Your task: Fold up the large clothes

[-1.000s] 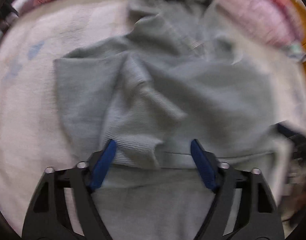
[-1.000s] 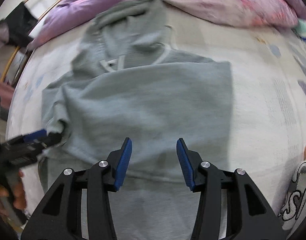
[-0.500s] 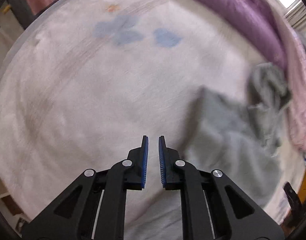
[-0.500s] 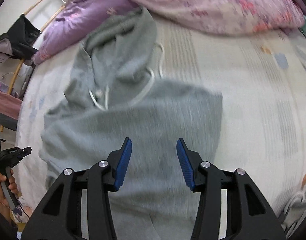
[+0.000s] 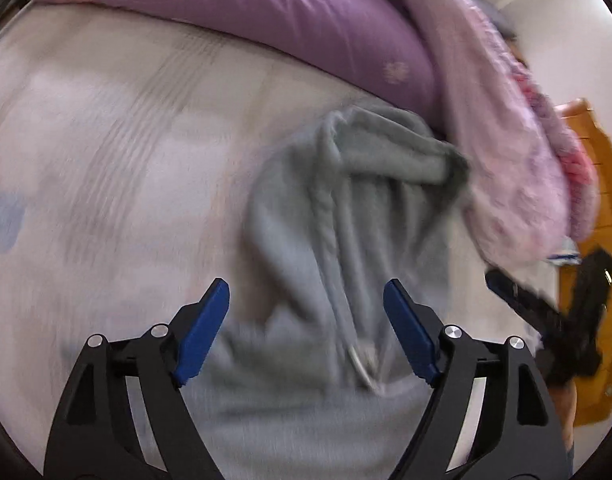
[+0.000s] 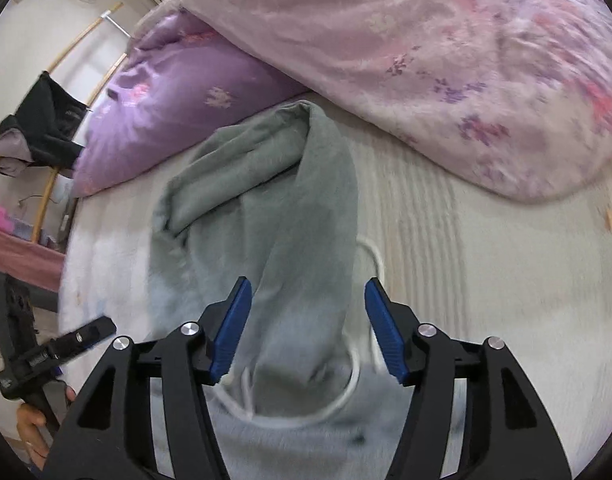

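the grey hoodie (image 6: 290, 216) lies on the bed (image 6: 486, 264), its hood end bunched up near the purple pillow (image 6: 178, 100) and the pink quilt (image 6: 426, 60) in the upper part of both frames, its body running down to the lower edge. it looks soft, thick and floppy, fairly light, likely to sag and slide on itself, so i judge a pinch through a doubled edge or a seam of the hood would hold better than a flat stretch of cloth.

the left claw (image 5: 306, 328) stands wide and holds nothing, over the grey cloth low in its frame. the right claw (image 6: 306, 328) is wide too, empty, straddling the hood's base.

the right view shows the white drawstring (image 6: 346, 392) looping clearly beside the hood and the left tool at lower left. the left view is blurred, and shows the right tool at right by an orange wooden board (image 5: 598, 200).
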Demonstrator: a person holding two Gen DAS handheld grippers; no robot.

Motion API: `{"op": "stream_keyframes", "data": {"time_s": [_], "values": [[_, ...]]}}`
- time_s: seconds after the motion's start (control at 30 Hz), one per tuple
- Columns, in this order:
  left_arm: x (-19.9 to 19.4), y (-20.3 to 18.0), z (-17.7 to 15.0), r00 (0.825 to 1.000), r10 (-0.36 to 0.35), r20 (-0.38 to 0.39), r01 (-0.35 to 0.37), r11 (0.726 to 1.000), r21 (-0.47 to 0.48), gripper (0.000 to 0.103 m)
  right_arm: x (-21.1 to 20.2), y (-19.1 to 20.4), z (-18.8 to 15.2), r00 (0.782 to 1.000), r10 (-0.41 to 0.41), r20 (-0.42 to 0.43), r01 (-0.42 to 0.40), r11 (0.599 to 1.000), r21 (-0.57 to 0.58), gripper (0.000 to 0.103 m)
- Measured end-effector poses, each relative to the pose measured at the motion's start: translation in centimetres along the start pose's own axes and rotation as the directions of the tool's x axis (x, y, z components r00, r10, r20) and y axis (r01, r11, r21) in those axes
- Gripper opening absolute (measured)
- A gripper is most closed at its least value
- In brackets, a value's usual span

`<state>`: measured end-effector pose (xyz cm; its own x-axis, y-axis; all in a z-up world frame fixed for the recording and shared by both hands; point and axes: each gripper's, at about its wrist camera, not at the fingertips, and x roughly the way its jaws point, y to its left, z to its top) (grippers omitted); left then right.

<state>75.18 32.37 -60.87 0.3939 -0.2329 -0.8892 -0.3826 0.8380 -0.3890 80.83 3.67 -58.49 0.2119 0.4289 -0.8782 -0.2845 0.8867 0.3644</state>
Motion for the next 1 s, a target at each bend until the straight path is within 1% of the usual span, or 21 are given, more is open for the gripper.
{"op": "stream_keyframes", "data": {"time_s": [0.03,0.07,0.1,0.17,0.23,0.27,0.3,0.37,0.4,0.43,0.47,0.5,0.57,0.63,0.7,0.77,0.8,0.87,0.9,0.93,1.0], "values": [[1.1,0.1,1.0,1.0,0.008,-0.002,-0.008,1.0,-0.006,0.08,2.0,0.2,-0.2,0.999,-0.036,-0.037,0.035,0.999,-0.035,0.057],[2.2,0.2,1.9,1.0,0.016,-0.009,-0.016,1.0,-0.011,0.08,3.0,-0.1,-0.3,0.998,-0.037,-0.048,0.036,0.999,-0.02,0.057],[3.5,0.4,2.8,0.999,0.041,-0.014,-0.042,0.999,-0.007,0.08,3.3,-0.3,-0.2,0.999,-0.027,-0.029,0.027,1.0,-0.004,0.057],[4.7,0.5,3.8,0.996,0.086,-0.001,-0.086,0.996,0.018,0.08,3.6,-1.2,-0.2,0.998,-0.015,0.053,0.013,0.999,0.036,0.059],[6.3,0.5,4.7,0.993,0.121,-0.006,-0.121,0.991,0.051,0.08,5.3,-2.1,-0.5,0.998,0.043,0.052,-0.047,0.995,0.083,0.06],[6.9,0.6,4.9,0.992,0.128,-0.009,-0.128,0.99,0.06,0.08,5.9,-2.3,-0.7,0.998,0.053,0.044,-0.057,0.994,0.089,0.06],[7.4,0.6,5.0,0.99,0.137,-0.017,-0.136,0.988,0.073,0.078,6.3,-2.3,-0.7,0.997,0.055,0.053,-0.059,0.994,0.091,0.062],[8.0,0.1,4.9,0.984,0.176,-0.005,-0.175,0.977,0.121,0.07,6.2,-2.2,-0.7,0.99,0.092,0.102,-0.1,0.992,0.074,0.06],[8.1,-0.7,4.8,0.984,0.178,0.015,-0.178,0.97,0.166,0.049,6.1,-2.1,-0.8,0.989,0.097,0.113,-0.105,0.992,0.064,0.047],[8.2,-1.5,4.8,0.99,0.14,0.009,-0.139,0.97,0.2,0.012,6.0,-2.0,-0.8,0.99,0.073,0.119,-0.079,0.996,0.048,0.028],[8.0,-2.3,4.6,0.991,0.134,0.015,-0.134,0.967,0.215,0.008,5.7,-2.1,-0.8,0.988,0.081,0.129,-0.088,0.995,0.052,0.018],[7.6,-2.9,4.5,0.989,0.145,0.038,-0.15,0.96,0.237,0.007,5.0,-2.4,-0.8,0.984,0.088,0.153,-0.099,0.993,0.063,0.008],[6.2,-4.0,4.0,0.987,0.134,0.092,-0.154,0.949,0.274,0.007,3.3,-2.4,-0.8,0.975,0.111,0.194,-0.125,0.99,0.059,0.008],[2.8,-4.2,2.7,0.985,0.068,0.159,-0.111,0.953,0.281,0.006,0.6,-1.6,-1.1,0.962,0.137,0.235,-0.145,0.989,0.018,0.007],[-1.1,-4.4,1.0,0.977,0.025,0.214,-0.087,0.953,0.289,0.006,-1.7,-0.8,-1.7,0.956,0.155,0.251,-0.155,0.988,-0.019,0.007],[-4.5,-4.2,-1.3,0.972,-0.019,0.234,-0.055,0.951,0.304,0.006,-5.2,0.0,-3.4,0.949,0.193,0.248,-0.185,0.981,-0.056,0.007],[-5.8,-4.0,-2.5,0.973,-0.034,0.23,-0.041,0.95,0.31,0.006,-6.4,0.2,-4.3,0.948,0.207,0.24,-0.198,0.978,-0.064,0.007],[-8.3,-3.1,-5.2,0.977,-0.061,0.203,-0.005,0.951,0.31,0.006,-9.2,0.6,-7.8,0.959,0.239,0.153,-0.233,0.971,-0.054,0.007],[-9.3,-2.4,-7.2,0.983,-0.089,0.162,0.033,0.947,0.319,0.007,-10.2,0.4,-9.8,0.965,0.24,0.11,-0.237,0.971,-0.037,0.008],[-10.1,-1.4,-9.7,0.99,-0.07,0.123,0.026,0.946,0.322,0.007,-10.5,0.5,-11.1,0.971,0.228,0.077,-0.226,0.974,-0.023,0.011],[-10.0,0.3,-12.7,0.999,-0.042,0.026,0.031,0.947,0.321,0.009,-10.2,0.1,-14.6,0.985,0.167,-0.052,-0.167,0.986,0.011,0.017]]}}
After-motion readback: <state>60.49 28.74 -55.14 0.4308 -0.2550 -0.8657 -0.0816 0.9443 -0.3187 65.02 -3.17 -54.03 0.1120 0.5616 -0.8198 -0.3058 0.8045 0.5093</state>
